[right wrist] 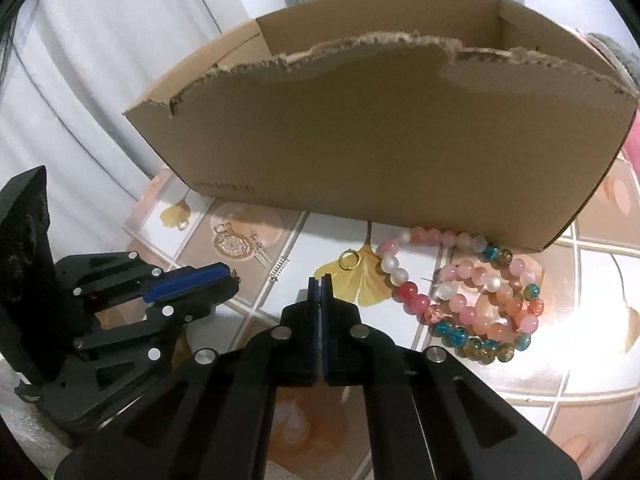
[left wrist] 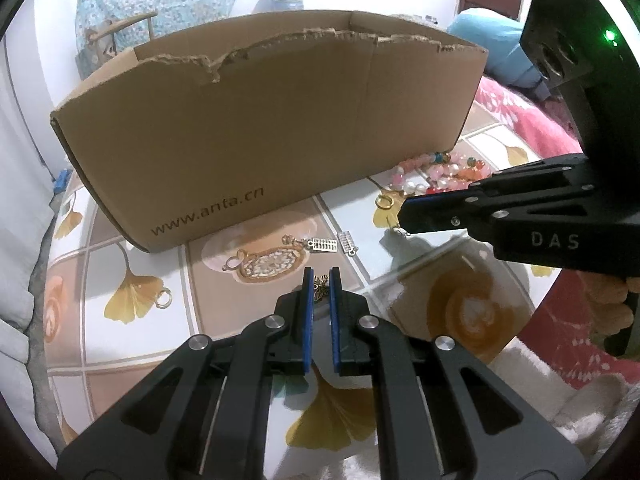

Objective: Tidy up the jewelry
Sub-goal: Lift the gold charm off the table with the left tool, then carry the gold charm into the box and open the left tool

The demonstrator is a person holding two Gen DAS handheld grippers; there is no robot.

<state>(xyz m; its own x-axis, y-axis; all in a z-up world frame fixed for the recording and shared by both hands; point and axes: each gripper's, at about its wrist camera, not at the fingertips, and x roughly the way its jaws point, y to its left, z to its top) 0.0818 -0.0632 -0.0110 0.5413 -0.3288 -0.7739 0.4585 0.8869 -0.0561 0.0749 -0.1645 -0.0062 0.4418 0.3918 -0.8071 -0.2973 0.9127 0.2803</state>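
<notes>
My left gripper (left wrist: 321, 280) is shut on a small bronze butterfly charm (left wrist: 320, 288), held just above the table in front of the cardboard box (left wrist: 260, 132). It also shows in the right wrist view (right wrist: 230, 278), with the charm poking from its tip. My right gripper (right wrist: 320, 282) is shut, and a thin hook sticks out at its tip in the left wrist view (left wrist: 402, 222). Beaded bracelets (right wrist: 472, 300) lie against the box at the right. A gold ring (right wrist: 349, 260) lies beside them. Silver abacus charms (left wrist: 335, 243) and a gold swan pendant (left wrist: 236, 261) lie ahead of the left gripper.
The table has a glossy ginkgo-leaf cover (left wrist: 132, 300). Another gold ring (left wrist: 164, 299) lies at the left. A pink blanket (left wrist: 520, 120) and a blue pillow (left wrist: 484, 40) are behind the box at the right. White curtains (right wrist: 100, 80) hang at the left.
</notes>
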